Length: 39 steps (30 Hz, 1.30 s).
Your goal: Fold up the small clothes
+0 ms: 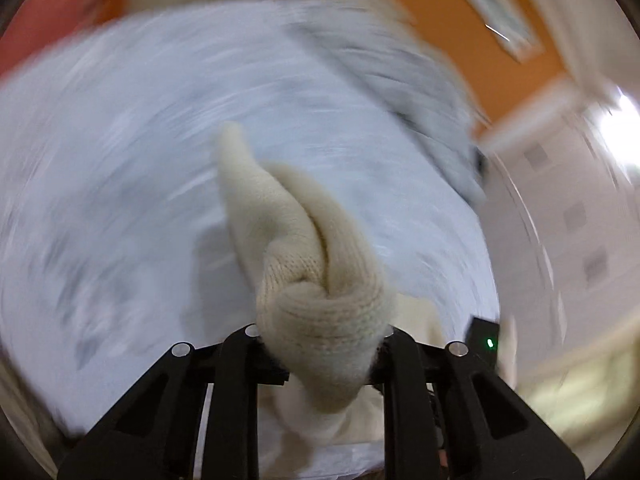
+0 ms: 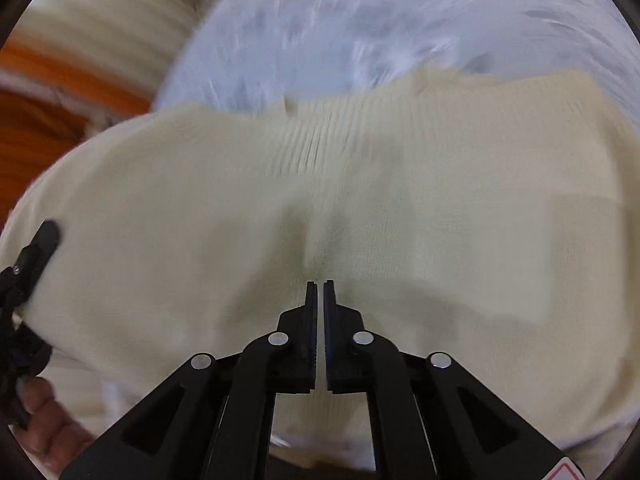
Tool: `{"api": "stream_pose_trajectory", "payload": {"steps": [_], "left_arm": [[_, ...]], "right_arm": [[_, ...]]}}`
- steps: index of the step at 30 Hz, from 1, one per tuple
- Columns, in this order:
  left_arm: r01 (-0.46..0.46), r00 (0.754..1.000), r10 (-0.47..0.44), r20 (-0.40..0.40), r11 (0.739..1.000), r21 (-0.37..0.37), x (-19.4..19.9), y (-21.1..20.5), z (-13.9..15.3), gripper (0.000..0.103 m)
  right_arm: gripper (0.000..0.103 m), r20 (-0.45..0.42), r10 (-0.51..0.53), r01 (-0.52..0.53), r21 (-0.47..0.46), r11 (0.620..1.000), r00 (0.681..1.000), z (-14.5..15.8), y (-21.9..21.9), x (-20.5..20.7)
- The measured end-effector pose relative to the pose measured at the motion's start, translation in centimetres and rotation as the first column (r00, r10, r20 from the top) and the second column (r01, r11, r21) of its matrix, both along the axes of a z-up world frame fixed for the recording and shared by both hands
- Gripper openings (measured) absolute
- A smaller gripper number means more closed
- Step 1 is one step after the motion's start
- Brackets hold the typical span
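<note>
your left gripper [image 1: 320,344] pinches a bunched fold of the cream knit [image 1: 316,280], lifting it over the blurred pale sheet [image 1: 120,160]. your right gripper [image 2: 320,292] is pressed nearly together, its tips against the knit [image 2: 400,200] spread across the sheet [image 2: 360,20].

This is looking like a room in a home. A pale blue sheet [image 1: 120,160] is covering what seems to be a bed, an orange wall [image 1: 472,40] is carrying a framed picture [image 1: 492,4], and white panelled doors [image 1: 572,208] are standing nearby.
</note>
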<state>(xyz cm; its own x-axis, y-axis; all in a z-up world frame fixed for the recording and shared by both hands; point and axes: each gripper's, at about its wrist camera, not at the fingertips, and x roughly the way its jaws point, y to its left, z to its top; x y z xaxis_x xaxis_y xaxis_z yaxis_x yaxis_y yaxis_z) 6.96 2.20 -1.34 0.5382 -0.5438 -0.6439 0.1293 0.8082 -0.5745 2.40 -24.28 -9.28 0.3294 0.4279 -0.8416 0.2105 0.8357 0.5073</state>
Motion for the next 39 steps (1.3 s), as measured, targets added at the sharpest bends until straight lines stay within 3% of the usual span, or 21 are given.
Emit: {"api": "stream_pose_trajectory", "payload": {"steps": [2,5,6,8,10,11,12,13,15,19,22,23,24,25,27,31,32,33,36,37,39], "left_arm": [[0.152,0.984,-0.156,0.084,0.987,0.051,-0.3,-5.9,2.7,0.018],[0.381,0.904,-0.403,0.142,0.911,0.159,-2.6,-16.9,3.8,0.018],[0.438,0.878,-0.462,0.121,0.880,0.182,-3.0,-19.7,3.2,0.019],[0.538,0.820,-0.569,0.059,0.802,0.261,-4.9,-25.4,0.2,0.025],[0.567,0.801,-0.599,-0.010,0.753,0.334,-6.6,-28.0,-3.0,0.035],[0.564,0.809,-0.584,-0.069,0.737,0.373,-7.7,-28.5,-4.7,0.044],[0.554,0.819,-0.566,-0.090,0.741,0.380,-8.3,-28.0,-5.4,0.055],[0.540,0.830,-0.551,-0.089,0.752,0.378,-9.0,-27.1,-5.8,0.062],[0.478,0.856,-0.516,-0.022,0.774,0.415,-11.1,-23.9,-5.7,0.089],[0.338,0.899,-0.434,0.051,0.765,0.548,-12.1,-20.2,-5.4,0.094],[0.286,0.934,-0.356,0.028,0.793,0.538,-11.2,-17.5,-6.0,0.095],[0.281,0.940,-0.341,0.007,0.786,0.551,-10.6,-17.2,-6.7,0.096],[0.277,0.944,-0.329,-0.012,0.775,0.569,-10.1,-17.2,-7.5,0.096],[0.281,0.945,-0.326,-0.029,0.764,0.581,-10.2,-16.9,-8.0,0.096],[0.286,0.943,-0.330,-0.040,0.746,0.601,-10.2,-17.0,-8.8,0.096],[0.252,0.948,-0.317,0.001,0.753,0.608,-10.8,-17.5,-8.5,0.096],[0.249,0.951,-0.309,-0.008,0.751,0.612,-10.4,-17.6,-8.9,0.083],[0.264,0.953,-0.299,-0.043,0.755,0.600,-9.6,-17.6,-9.8,0.052],[0.283,0.959,-0.230,-0.167,0.812,0.510,-7.0,-16.1,-12.3,0.042],[0.286,0.958,-0.232,-0.167,0.809,0.513,-7.0,-16.0,-12.5,0.042],[0.307,0.951,-0.271,-0.149,0.774,0.554,-7.8,-16.7,-12.6,0.036]], "right_arm": [[0.004,0.056,-0.107,0.104,0.043,0.994,0.993,2.5,-4.6,-3.0],[0.016,0.100,-0.224,0.223,0.018,0.975,0.969,4.8,-11.3,-7.9],[0.020,0.102,-0.252,0.253,0.002,0.967,0.962,5.0,-13.1,-9.4],[0.042,0.084,-0.313,0.314,-0.004,0.949,0.946,4.6,-16.8,-12.3],[0.044,0.063,-0.368,0.369,-0.001,0.929,0.928,4.1,-19.1,-14.5],[0.046,0.063,-0.370,0.370,0.011,0.929,0.927,4.0,-19.7,-15.1],[0.050,0.069,-0.367,0.367,0.017,0.930,0.928,4.0,-19.7,-15.3],[0.062,0.085,-0.361,0.359,0.034,0.933,0.929,4.1,-19.4,-15.4],[0.071,0.104,-0.342,0.335,0.080,0.939,0.934,3.5,-19.1,-14.9],[0.072,0.056,-0.247,0.237,0.142,0.961,0.967,1.1,-16.8,-11.3],[0.076,0.010,-0.171,0.166,0.186,0.968,0.985,-0.5,-13.6,-9.4],[0.073,-0.004,-0.158,0.156,0.186,0.970,0.987,-1.1,-12.8,-8.8],[0.063,-0.002,-0.147,0.145,0.161,0.976,0.989,-1.4,-12.1,-8.0],[0.027,0.004,-0.131,0.130,0.116,0.985,0.991,-1.2,-11.6,-7.5],[0.023,0.049,-0.093,0.092,0.026,0.995,0.994,0.8,-10.9,-6.1],[0.021,0.304,-0.076,0.062,0.055,0.997,0.949,9.0,-12.5,-5.9],[0.021,0.302,-0.083,0.074,0.041,0.996,0.950,8.8,-13.2,-5.7],[0.021,0.272,-0.092,0.088,0.027,0.996,0.958,7.6,-13.9,-5.3],[0.022,-0.032,-0.108,0.106,-0.052,0.993,0.994,-2.3,-16.2,-5.1],[0.023,-0.066,-0.110,0.107,-0.051,0.993,0.992,-4.1,-16.5,-5.6],[0.023,-0.039,-0.155,0.156,0.007,0.988,0.987,-4.6,-17.4,-6.8]]}}
